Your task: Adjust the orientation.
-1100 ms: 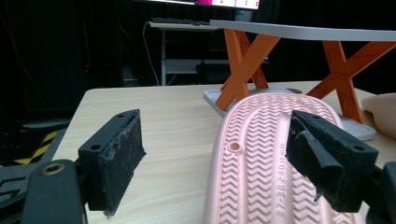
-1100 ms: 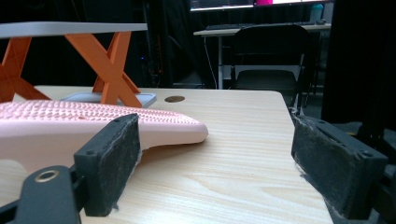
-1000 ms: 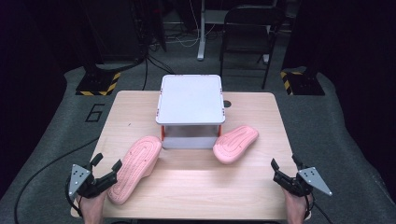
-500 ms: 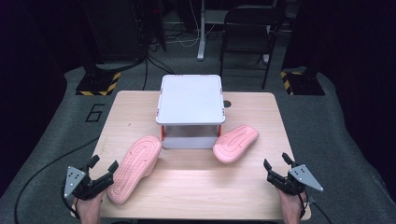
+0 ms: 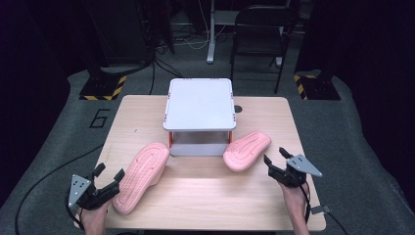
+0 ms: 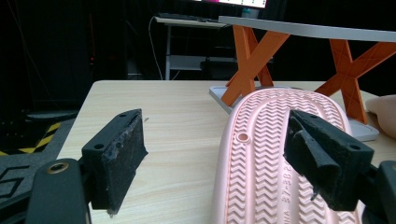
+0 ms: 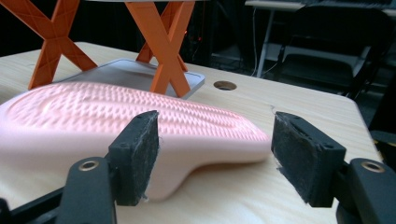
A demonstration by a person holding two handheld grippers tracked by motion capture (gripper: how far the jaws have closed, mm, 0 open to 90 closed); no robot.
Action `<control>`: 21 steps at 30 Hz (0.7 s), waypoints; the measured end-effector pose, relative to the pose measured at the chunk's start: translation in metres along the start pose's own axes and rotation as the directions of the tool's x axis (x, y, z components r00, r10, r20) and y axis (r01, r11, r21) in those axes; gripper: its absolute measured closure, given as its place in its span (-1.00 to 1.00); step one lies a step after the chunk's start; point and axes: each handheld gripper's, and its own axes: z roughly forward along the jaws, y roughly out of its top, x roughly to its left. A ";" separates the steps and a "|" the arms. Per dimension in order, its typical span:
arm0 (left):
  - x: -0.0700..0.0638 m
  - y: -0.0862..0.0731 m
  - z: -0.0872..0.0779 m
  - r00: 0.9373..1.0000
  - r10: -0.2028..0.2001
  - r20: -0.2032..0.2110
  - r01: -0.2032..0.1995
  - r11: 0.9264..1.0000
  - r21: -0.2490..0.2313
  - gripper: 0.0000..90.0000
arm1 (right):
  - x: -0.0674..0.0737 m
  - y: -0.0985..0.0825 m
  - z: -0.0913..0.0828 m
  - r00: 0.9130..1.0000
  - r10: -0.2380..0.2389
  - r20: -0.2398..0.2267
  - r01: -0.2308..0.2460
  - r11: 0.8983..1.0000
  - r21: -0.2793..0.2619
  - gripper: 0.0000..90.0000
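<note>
Both pink foam slippers lay sole-up on the light wooden bench (image 5: 205,196), one on each side of the white two-tier rack with orange cross-braced legs (image 5: 199,104). The left-hand pink slipper (image 5: 142,176) sat slantwise near the bench's front left; the right-hand pink slipper (image 5: 247,151) sat just beside the rack's front right corner. My left gripper (image 5: 108,183) hovered at the heel end of its slipper, fingers (image 6: 116,154) apart, one over bare bench and the other over the ribbed sole, nothing clamped. My right gripper (image 5: 275,162) was near the outer end of its slipper; its fingers (image 7: 137,154) had just been closing yet stood apart, the slipper's end ahead of them and not yet between them, no contact that I could see. I judged this the approach step before a pickup. The next move likely called for advancing the right fingers around the slipper's edge, then closing firmly on the soft foam.
</note>
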 end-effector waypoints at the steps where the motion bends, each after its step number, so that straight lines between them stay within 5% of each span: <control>1: 0.000 0.000 0.000 1.000 -0.001 -0.001 0.001 1.000 0.001 -0.55 | 0.001 0.003 0.007 1.000 0.007 -0.009 -0.007 1.000 0.005 -0.29; 4: 0.002 -0.001 0.000 1.000 -0.005 -0.004 0.005 1.000 0.002 -0.55 | 0.004 0.011 0.025 0.999 0.009 -0.044 -0.007 0.999 0.039 -0.29; 9: 0.003 0.000 -0.002 1.000 -0.008 -0.004 0.008 1.000 0.004 -0.54 | 0.010 0.011 0.038 0.998 -0.062 -0.032 0.065 0.990 0.123 -0.29; 14: 0.001 -0.001 -0.001 1.000 -0.005 0.002 0.005 1.000 0.006 -0.54 | 0.003 -0.002 0.026 1.000 -0.005 -0.017 0.007 0.994 0.109 -0.28; 21: 0.001 -0.001 0.000 1.000 -0.003 0.003 0.003 1.000 0.004 -0.53 | -0.010 -0.021 0.001 1.000 0.013 -0.003 -0.012 0.990 0.143 -0.30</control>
